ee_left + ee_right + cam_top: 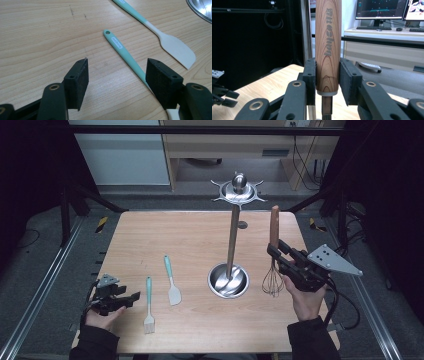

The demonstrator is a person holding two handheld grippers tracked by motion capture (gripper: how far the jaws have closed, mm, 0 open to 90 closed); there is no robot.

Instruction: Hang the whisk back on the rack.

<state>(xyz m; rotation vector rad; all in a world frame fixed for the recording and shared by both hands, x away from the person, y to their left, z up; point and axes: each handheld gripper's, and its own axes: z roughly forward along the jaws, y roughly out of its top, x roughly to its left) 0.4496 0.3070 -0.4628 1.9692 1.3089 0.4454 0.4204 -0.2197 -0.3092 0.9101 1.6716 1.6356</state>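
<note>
My right gripper [276,251] is shut on the wooden handle of a whisk [273,265], held upright above the table with its wire head hanging down. Close up, both pads press the whisk handle [328,47] from either side. A steel utensil stand [232,240] with a round base and hooked top ring rises just left of the whisk. My left gripper [131,298] rests open at the table's front left. A teal-handled brush [125,53] lies between its jaws without being touched, and a teal spatula [160,35] lies beyond it.
The wooden table [165,235] has rounded corners and dark floor on both sides. The stand's base [228,281] sits near the table's middle. A desk with monitors [384,10] stands behind the table.
</note>
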